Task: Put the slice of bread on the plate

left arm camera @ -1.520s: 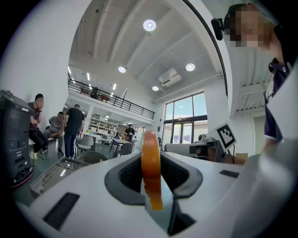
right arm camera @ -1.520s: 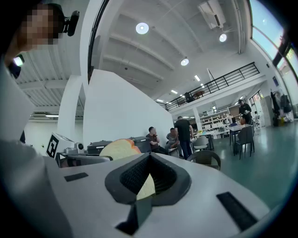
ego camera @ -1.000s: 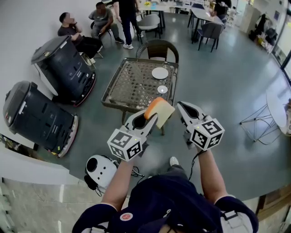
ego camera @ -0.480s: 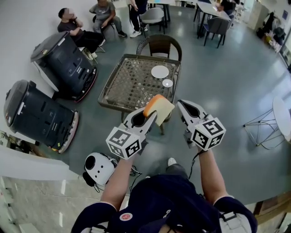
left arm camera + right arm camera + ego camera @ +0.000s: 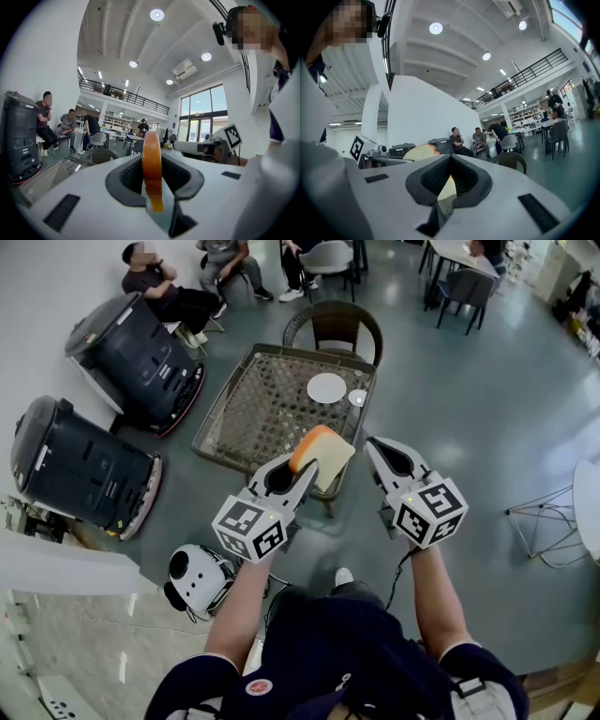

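Note:
A slice of bread (image 5: 322,457) with an orange crust stands on edge between the jaws of my left gripper (image 5: 305,470), which is shut on it. The left gripper view shows the slice (image 5: 152,164) edge-on, clamped by both pads. My right gripper (image 5: 377,448) hangs level beside it on the right, shut with nothing in it. From the right gripper view the bread (image 5: 419,152) shows to the left. The white plate (image 5: 326,387) lies on the far right part of a wicker-top table (image 5: 216,418), ahead of both grippers.
A small white dish (image 5: 357,397) sits next to the plate. A wicker chair (image 5: 333,329) stands behind the table. Two big dark machines (image 5: 131,357) (image 5: 80,465) stand left, a white round device (image 5: 197,577) is near my feet, and people sit at the back.
Both grippers have moved forward toward the table, the bread still held in the left one. The table and plate now lie closer to them.

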Motion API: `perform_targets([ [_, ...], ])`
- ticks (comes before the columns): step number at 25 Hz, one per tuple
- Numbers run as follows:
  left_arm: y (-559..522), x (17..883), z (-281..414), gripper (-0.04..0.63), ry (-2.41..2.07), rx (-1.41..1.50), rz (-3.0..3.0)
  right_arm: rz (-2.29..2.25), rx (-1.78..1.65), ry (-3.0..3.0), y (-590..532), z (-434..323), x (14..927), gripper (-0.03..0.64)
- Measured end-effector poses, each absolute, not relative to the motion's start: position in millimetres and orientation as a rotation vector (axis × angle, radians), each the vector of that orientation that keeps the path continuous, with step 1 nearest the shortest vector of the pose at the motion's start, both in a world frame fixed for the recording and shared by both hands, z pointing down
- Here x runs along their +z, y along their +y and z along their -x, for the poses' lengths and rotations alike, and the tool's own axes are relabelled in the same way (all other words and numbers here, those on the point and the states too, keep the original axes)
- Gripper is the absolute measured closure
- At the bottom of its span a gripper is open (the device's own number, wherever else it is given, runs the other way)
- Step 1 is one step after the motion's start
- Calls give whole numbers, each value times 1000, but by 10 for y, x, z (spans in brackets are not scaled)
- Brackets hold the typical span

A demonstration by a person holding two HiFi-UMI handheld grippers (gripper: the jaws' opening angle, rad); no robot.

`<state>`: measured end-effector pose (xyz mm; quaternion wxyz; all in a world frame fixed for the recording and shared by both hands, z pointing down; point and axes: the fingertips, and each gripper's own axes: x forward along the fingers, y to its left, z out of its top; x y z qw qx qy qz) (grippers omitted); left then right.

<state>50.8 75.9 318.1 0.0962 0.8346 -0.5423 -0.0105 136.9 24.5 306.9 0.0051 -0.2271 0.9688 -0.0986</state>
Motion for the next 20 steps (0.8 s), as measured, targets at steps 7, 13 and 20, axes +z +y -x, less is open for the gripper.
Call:
perform_targets([
  [7,355,3220,-400,497,-1654,-16,-2427,671,-348,3042,-167,-1289,3151,611],
  [13,15,3366,-185,497,-1632,-28,-2422,705,-345,3050,-437,-1097,3271,611],
  [20,-601,3600,195,497,-1546,-47,-2438,815,-325,3058,-937,-732,3455,611],
])
